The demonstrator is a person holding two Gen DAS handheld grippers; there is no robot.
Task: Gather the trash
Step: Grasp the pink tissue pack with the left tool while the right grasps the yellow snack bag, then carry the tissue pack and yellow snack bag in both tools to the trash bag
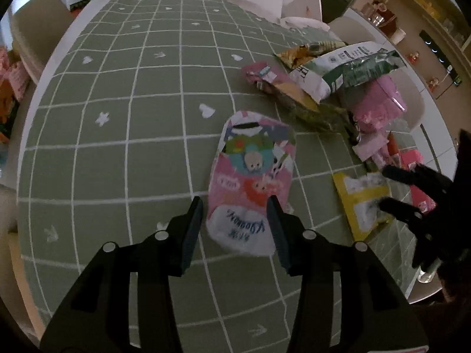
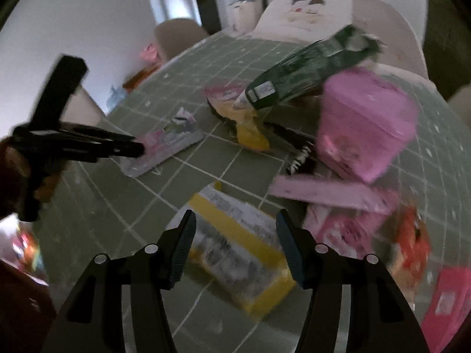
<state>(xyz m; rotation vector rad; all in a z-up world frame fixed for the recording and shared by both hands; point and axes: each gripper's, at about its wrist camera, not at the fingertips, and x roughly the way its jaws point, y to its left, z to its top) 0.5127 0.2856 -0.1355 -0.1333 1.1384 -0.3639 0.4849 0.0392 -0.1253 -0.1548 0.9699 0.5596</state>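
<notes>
A pink cartoon snack wrapper (image 1: 250, 182) lies flat on the green grid tablecloth (image 1: 117, 147). My left gripper (image 1: 235, 206) is open, its fingers either side of the wrapper's near end; it also shows in the right wrist view (image 2: 138, 145) at the wrapper (image 2: 167, 147). A yellow and white packet (image 2: 235, 244) lies under my right gripper (image 2: 235, 220), which is open, its fingers either side of the packet. That packet (image 1: 362, 203) and the right gripper (image 1: 385, 186) show at the right of the left wrist view.
A pile of trash lies further right: a green and white bag (image 1: 347, 67), a yellow-pink wrapper (image 1: 282, 85), a pink box (image 2: 365, 123), pink cartons (image 2: 329, 194), and orange and red packets (image 2: 412, 241). Chairs (image 1: 38, 26) stand around the table.
</notes>
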